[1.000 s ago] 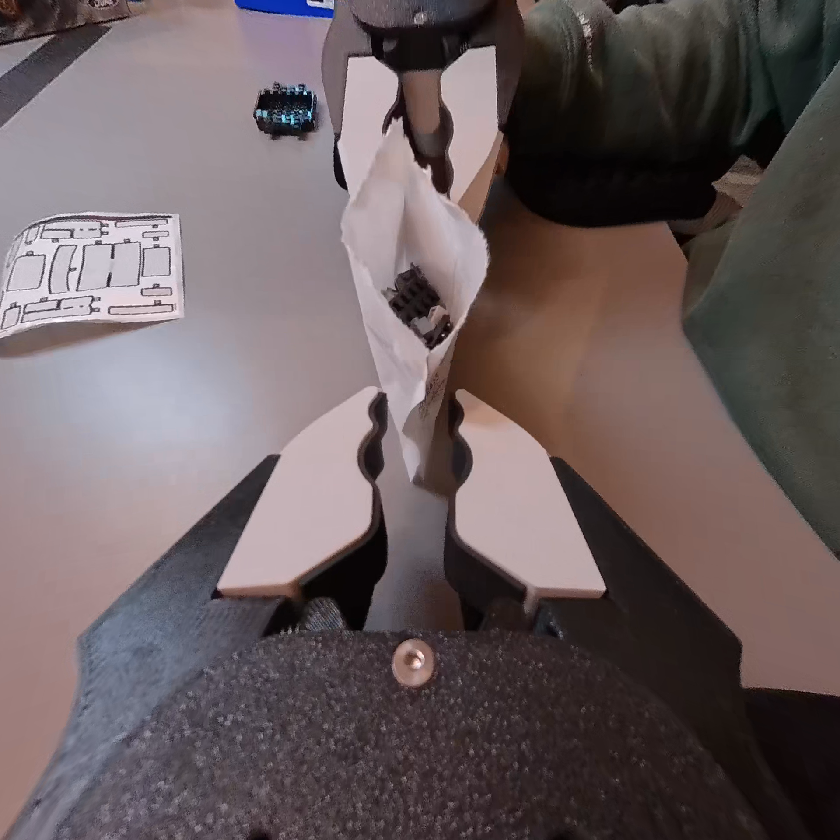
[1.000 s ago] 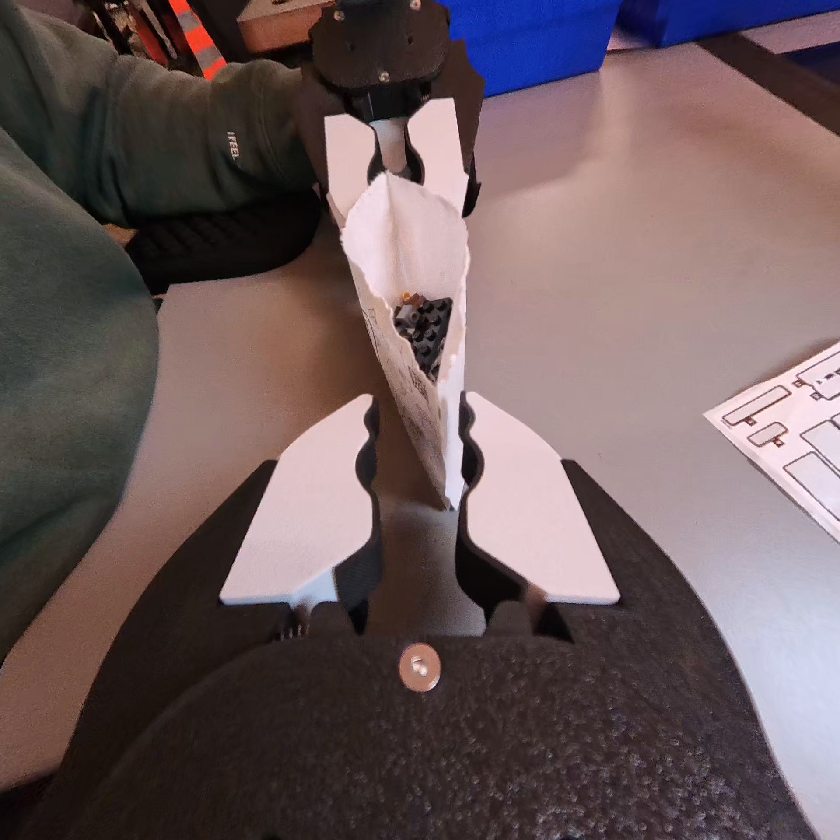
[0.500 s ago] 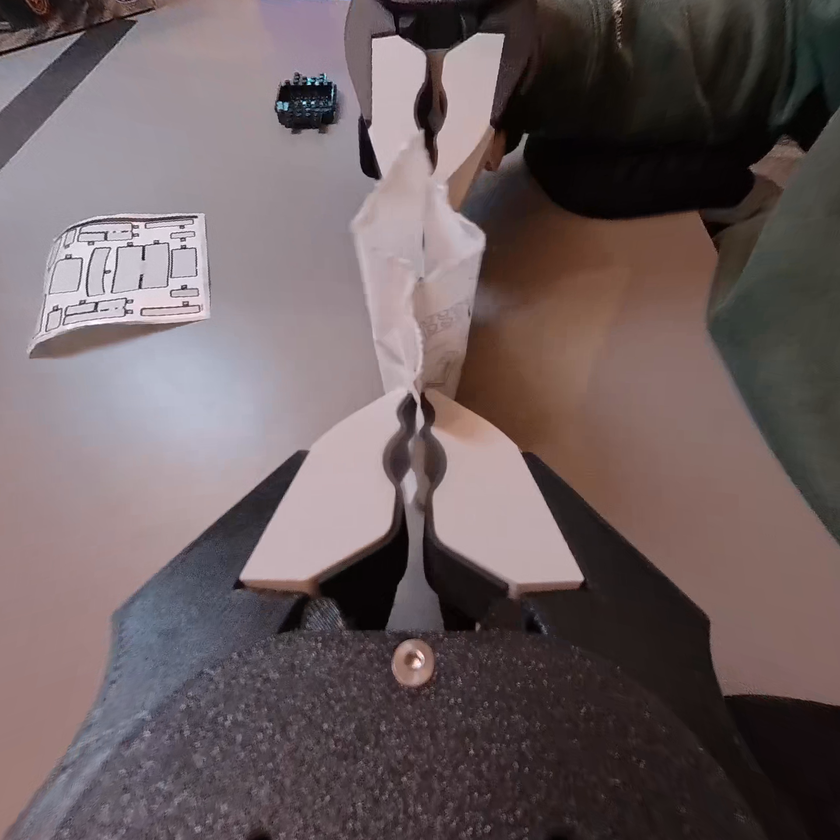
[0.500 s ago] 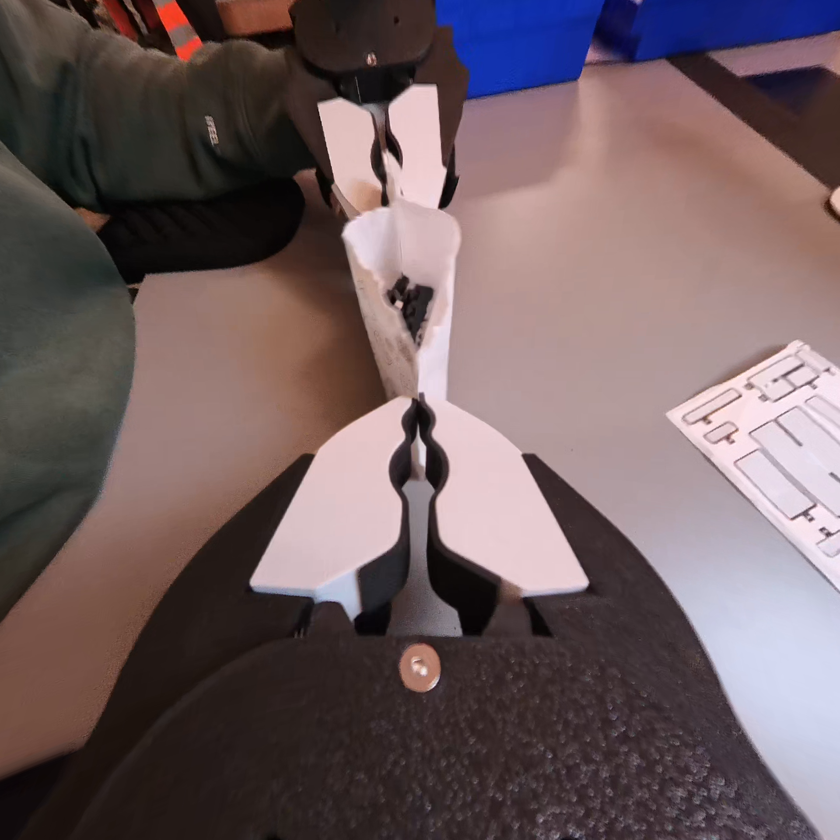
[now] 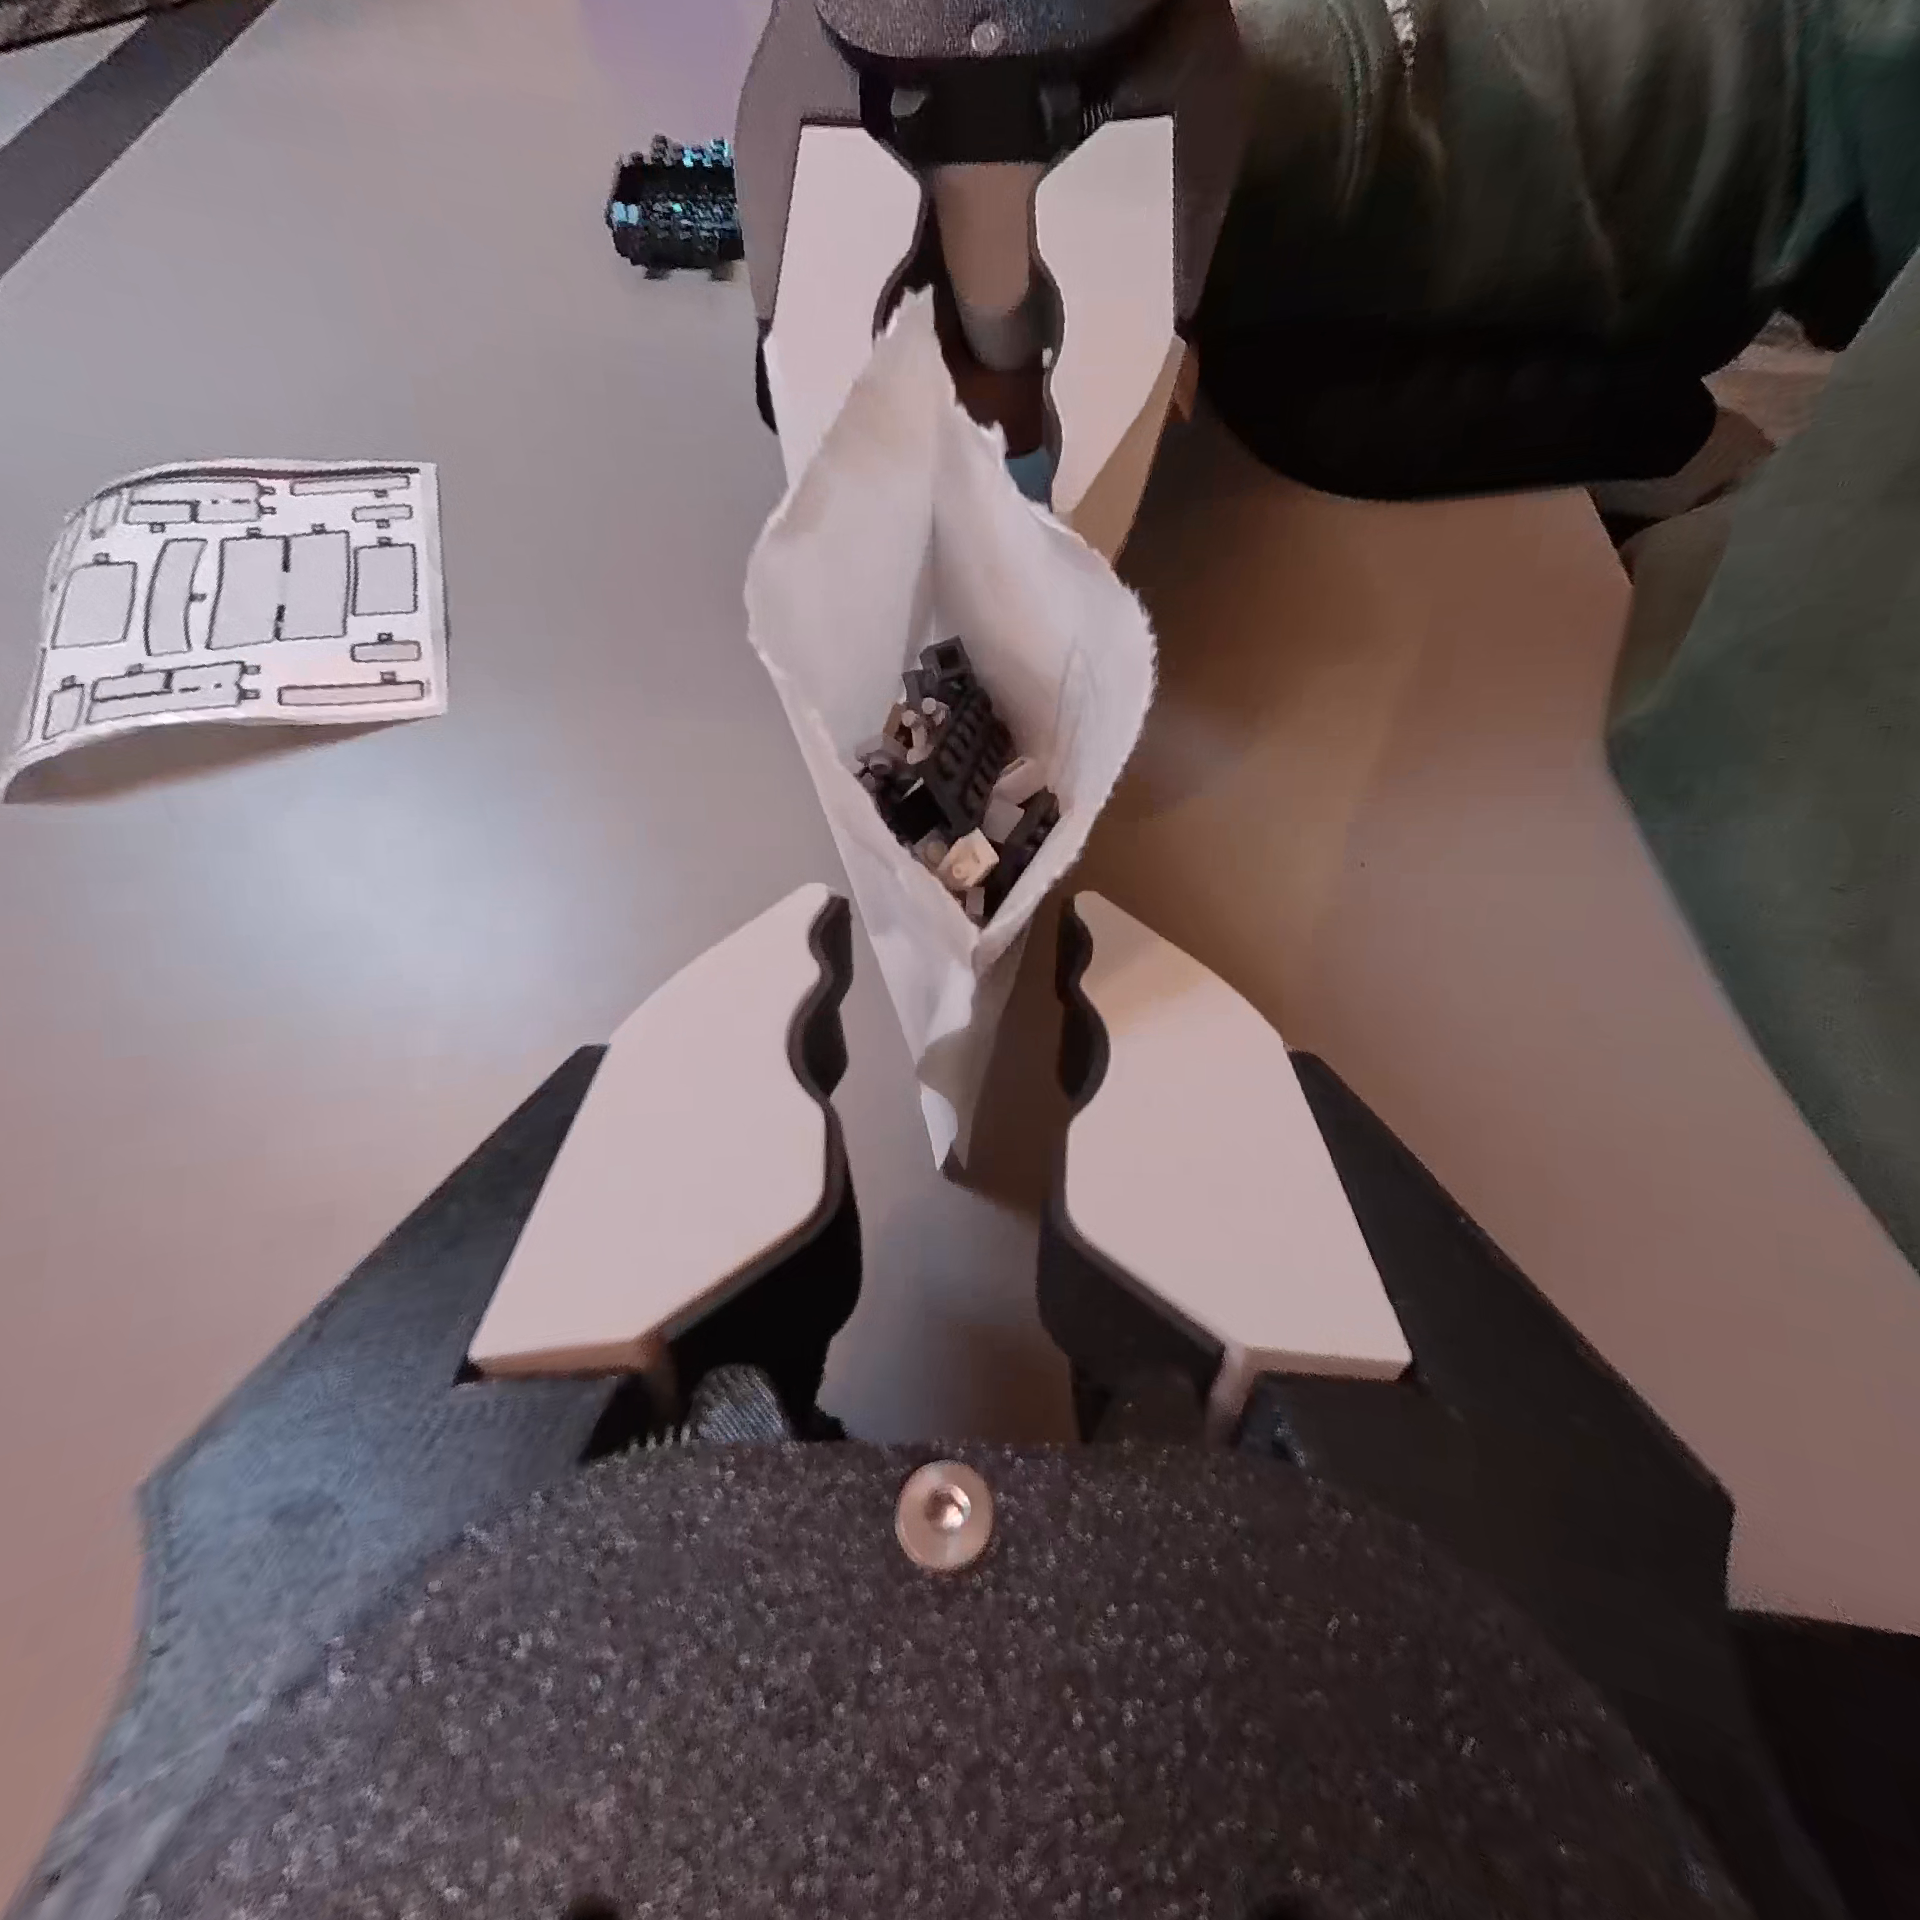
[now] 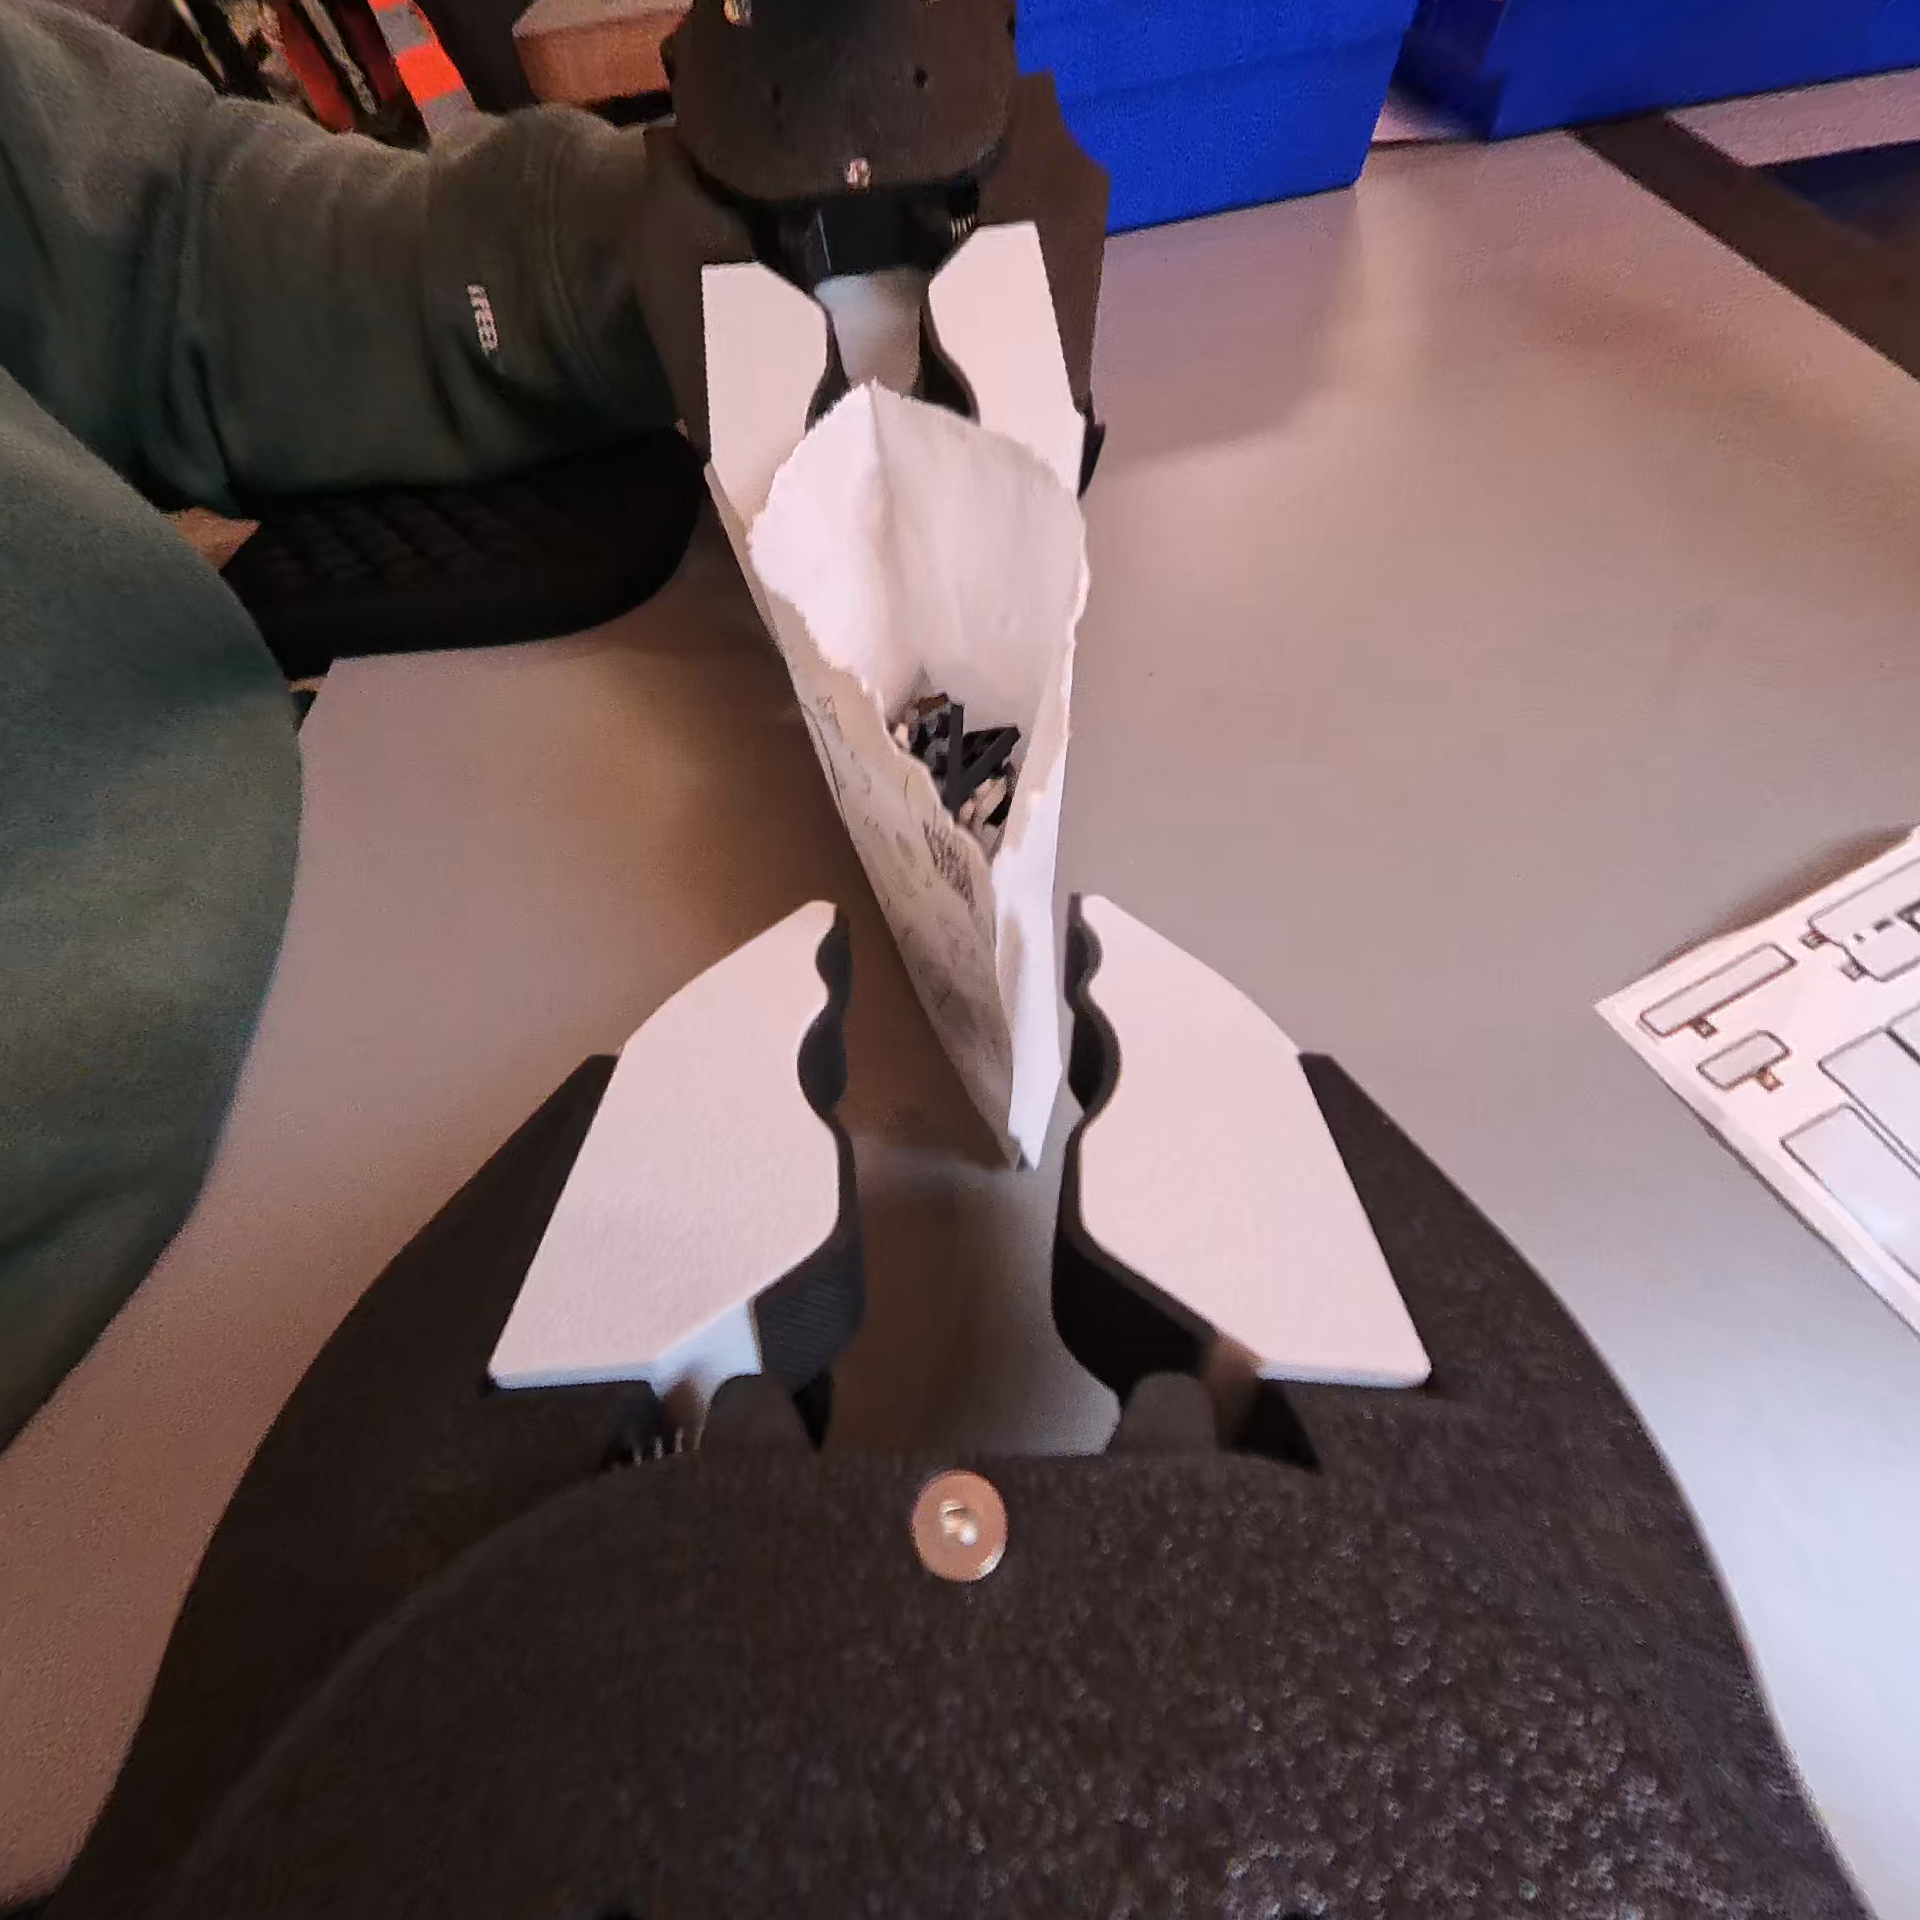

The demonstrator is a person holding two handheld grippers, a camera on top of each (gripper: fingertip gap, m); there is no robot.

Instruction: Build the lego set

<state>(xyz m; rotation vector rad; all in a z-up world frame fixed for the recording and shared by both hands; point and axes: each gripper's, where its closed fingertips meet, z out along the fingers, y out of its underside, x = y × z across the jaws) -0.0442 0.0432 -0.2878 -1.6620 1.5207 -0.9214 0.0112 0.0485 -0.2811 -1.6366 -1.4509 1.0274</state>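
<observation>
- My left gripper (image 5: 948,1023) stands with its jaws apart, white fingers (image 5: 686,1153) spread either side of the near corner of a white paper bag (image 5: 935,582); the paper lies in the gap, and I cannot tell whether it touches a finger.
- My right gripper (image 6: 954,1023) is likewise spread wide, with the opposite corner of the bag (image 6: 925,582) between its fingers and closer to the right-hand one.
- Each gripper faces the other across the bag, which spans the space between them with its torn mouth gaping upward.
- The lego pieces (image 5: 951,774), black, grey and white, sit heaped in the bottom of the bag; the right wrist view shows the same heap (image 6: 961,764) behind a printed side panel.
- A small dark lego assembly (image 5: 673,208) sits well apart on the grey table (image 5: 312,935), beyond the far gripper.
- A sticker sheet (image 5: 234,603) lies flat on the table to one side; its edge (image 6: 1787,1049) shows in the right wrist view too.
- My green sleeves (image 6: 312,301) frame the scene.
- Blue bins (image 6: 1226,94) line the far edge of the table.
</observation>
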